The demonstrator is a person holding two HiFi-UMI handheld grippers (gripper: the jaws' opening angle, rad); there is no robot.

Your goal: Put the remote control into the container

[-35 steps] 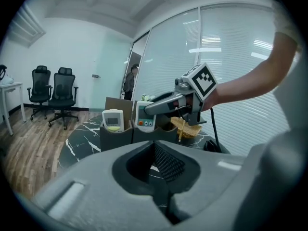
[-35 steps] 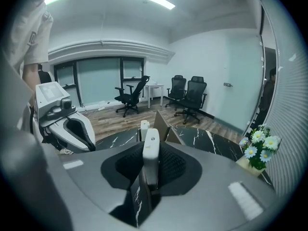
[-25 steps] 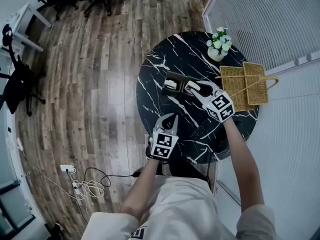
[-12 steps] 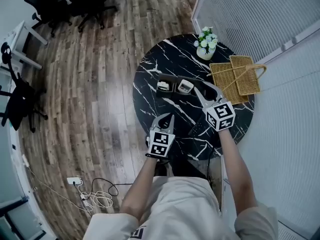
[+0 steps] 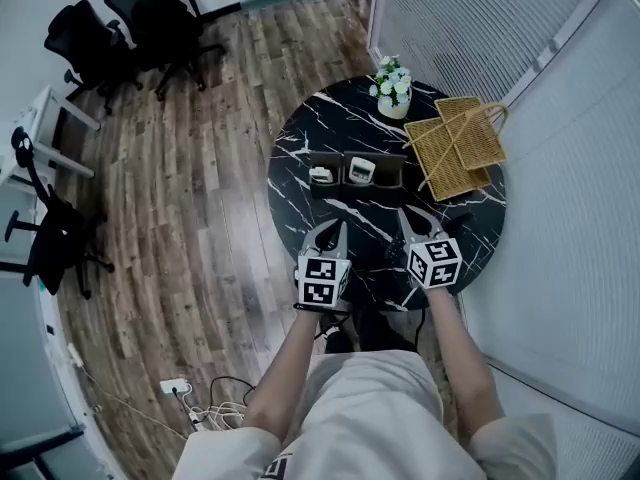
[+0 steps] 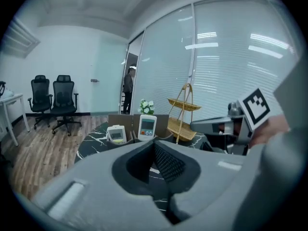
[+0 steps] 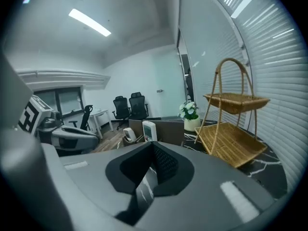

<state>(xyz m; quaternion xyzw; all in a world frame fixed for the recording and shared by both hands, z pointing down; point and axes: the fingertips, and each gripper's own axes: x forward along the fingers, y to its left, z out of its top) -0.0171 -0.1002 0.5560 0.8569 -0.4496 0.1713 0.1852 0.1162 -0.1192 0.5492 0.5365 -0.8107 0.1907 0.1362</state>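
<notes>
Left tongs (image 5: 332, 230) and right tongs (image 5: 411, 217) both shut, empty, above table (image 5: 298, 156); right ones just closed. Two remotes (image 5: 361, 171) stand in container (image 5: 388, 159).

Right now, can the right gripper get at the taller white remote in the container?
Probably yes. Only bare black table lies between the right gripper and the container, and the taller white remote stands upright above its rim. The gripper's jaws have just closed on nothing, so they must reopen first.
</notes>
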